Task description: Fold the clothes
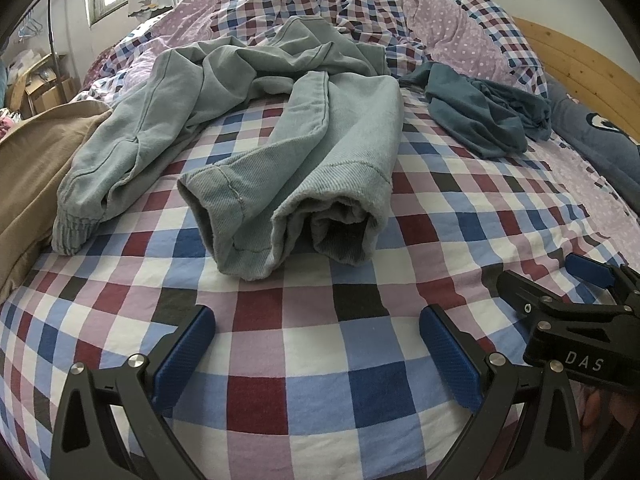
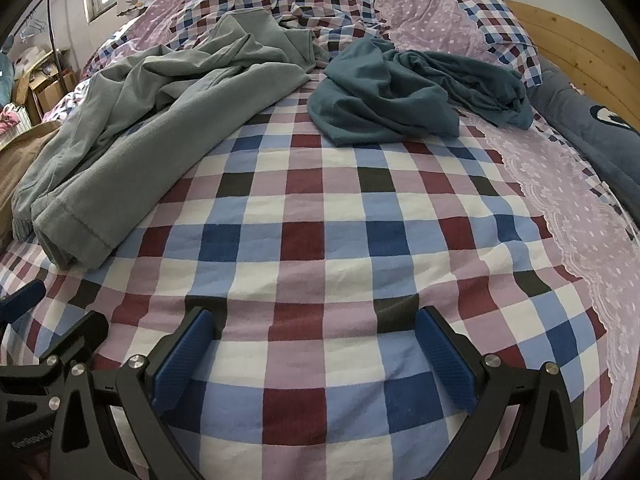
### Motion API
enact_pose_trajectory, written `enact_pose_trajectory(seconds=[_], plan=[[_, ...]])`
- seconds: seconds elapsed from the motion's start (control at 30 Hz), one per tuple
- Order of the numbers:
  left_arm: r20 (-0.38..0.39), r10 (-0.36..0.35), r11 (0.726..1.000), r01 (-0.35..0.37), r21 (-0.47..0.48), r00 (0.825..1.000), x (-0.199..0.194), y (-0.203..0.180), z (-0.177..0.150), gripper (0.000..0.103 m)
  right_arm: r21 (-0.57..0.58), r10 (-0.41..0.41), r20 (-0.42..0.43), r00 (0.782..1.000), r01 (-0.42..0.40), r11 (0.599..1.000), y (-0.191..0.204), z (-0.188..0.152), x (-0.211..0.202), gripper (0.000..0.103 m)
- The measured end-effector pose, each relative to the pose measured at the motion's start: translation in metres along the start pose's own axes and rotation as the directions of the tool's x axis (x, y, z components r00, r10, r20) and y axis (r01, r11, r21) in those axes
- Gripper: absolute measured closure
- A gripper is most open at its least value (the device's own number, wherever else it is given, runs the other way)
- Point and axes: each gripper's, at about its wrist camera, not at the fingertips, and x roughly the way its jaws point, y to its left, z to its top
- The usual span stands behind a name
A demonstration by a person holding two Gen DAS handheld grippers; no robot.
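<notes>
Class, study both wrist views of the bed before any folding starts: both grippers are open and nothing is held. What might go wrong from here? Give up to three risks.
1. The grey-green trousers lie crumpled with legs overlapping; a pinch at the hem may catch only one layer, so they lift twisted.
2. The checked bedsheet lies directly under the left gripper and right gripper; low jaws could grab sheet too.
3. The teal garment is bunched, hiding its edges.

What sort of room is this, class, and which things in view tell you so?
Most likely a bedroom in a home. A bed with a checked cover and wooden headboard fills the view, a clothes rail with hangers stands by the wall, and grey trousers lie unfolded.
</notes>
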Motion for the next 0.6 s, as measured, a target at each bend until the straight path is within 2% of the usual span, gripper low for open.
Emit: enact_pose_trajectory(seconds=[0.23, 0.3, 0.37, 0.47, 0.6], plan=[[0.003, -0.02, 1.0, 0.02, -0.013, 1.0, -0.001, 0.003, 0.0, 0.0, 0.049, 0.064, 0.019, 0.998, -0.065, 0.997, -0.01, 0.01, -0.001, 0.001], [0.005, -0.027, 0.999, 0.027, -0.017, 1.0, -0.001, 0.004, 0.0, 0.0, 0.048, 0.069, 0.034, 0.997, -0.071, 0.996, -0.013, 0.015, -0.002, 0.006], [0.006, -0.036, 0.999, 0.037, -0.022, 0.999, -0.002, 0.005, 0.0, 0.0, 0.043, 0.064, 0.046, 0.997, -0.066, 0.997, -0.014, 0.02, -0.002, 0.018], [0.01, -0.048, 0.998, 0.048, -0.027, 0.999, -0.004, 0.006, 0.001, 0.0, 0.046, 0.057, 0.046, 0.997, -0.059, 0.997, -0.018, 0.028, 0.005, 0.03], [0.028, -0.07, 0.996, 0.072, -0.046, 0.997, -0.009, 0.011, 0.003, 0.0, 0.039, 0.06, 0.044, 0.997, -0.062, 0.997, -0.021, 0.039, 0.014, 0.031]])
